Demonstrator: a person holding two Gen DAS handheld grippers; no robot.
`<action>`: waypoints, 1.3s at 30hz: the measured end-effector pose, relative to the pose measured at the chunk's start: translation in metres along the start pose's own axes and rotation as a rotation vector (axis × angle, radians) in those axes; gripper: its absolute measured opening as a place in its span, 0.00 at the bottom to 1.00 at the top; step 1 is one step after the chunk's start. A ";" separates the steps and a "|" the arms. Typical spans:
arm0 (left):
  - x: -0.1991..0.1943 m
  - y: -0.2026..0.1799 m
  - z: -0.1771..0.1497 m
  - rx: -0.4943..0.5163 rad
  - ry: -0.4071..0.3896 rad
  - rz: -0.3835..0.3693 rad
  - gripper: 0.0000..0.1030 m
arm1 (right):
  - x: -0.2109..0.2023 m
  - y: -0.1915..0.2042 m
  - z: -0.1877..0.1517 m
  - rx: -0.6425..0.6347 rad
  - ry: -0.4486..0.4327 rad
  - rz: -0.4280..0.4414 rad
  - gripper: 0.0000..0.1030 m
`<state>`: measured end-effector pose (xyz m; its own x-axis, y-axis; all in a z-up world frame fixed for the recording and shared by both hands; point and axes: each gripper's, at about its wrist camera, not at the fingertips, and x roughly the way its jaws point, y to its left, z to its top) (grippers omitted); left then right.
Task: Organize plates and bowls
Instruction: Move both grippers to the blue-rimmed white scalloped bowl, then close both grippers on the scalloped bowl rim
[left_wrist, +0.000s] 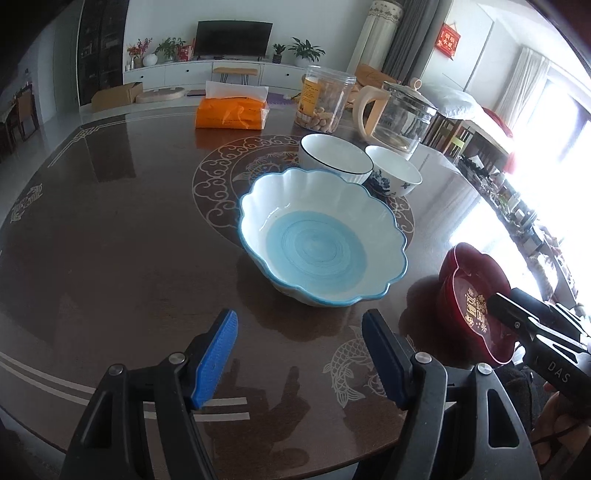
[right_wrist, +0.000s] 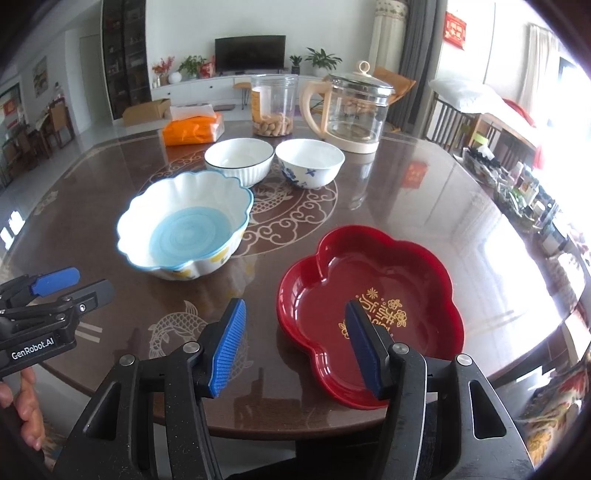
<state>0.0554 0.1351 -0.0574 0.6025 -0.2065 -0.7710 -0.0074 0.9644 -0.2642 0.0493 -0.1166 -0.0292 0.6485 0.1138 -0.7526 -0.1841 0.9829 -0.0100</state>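
A: A living room, and a dark round table (right_wrist: 424, 206) with four dishes set apart on it, none stacked.

B: So, by my reading, nothing is organised yet. The scalloped blue bowl (left_wrist: 321, 236) sits mid-table, the ribbed white bowl (right_wrist: 239, 159) and floral bowl (right_wrist: 309, 162) just behind it, the red plate (right_wrist: 369, 310) near the front edge.

A: Left gripper (left_wrist: 300, 360) and right gripper (right_wrist: 297, 347) both gape, holding nothing.

B: Open tabletop lies on the left; the kettle (right_wrist: 351, 110) and jar (right_wrist: 272, 105) crowd the back
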 end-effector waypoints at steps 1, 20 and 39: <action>0.001 0.006 0.009 -0.019 -0.001 -0.013 0.68 | 0.005 -0.006 0.007 0.028 0.010 0.041 0.58; 0.111 0.042 0.059 -0.124 0.158 0.019 0.17 | 0.166 0.022 0.089 0.110 0.277 0.229 0.35; 0.055 0.040 0.007 -0.104 0.115 0.004 0.10 | 0.117 0.026 0.037 0.103 0.302 0.315 0.11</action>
<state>0.0944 0.1634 -0.1063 0.5068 -0.2256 -0.8320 -0.0957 0.9445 -0.3144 0.1478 -0.0719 -0.0931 0.3248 0.3771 -0.8673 -0.2534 0.9182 0.3043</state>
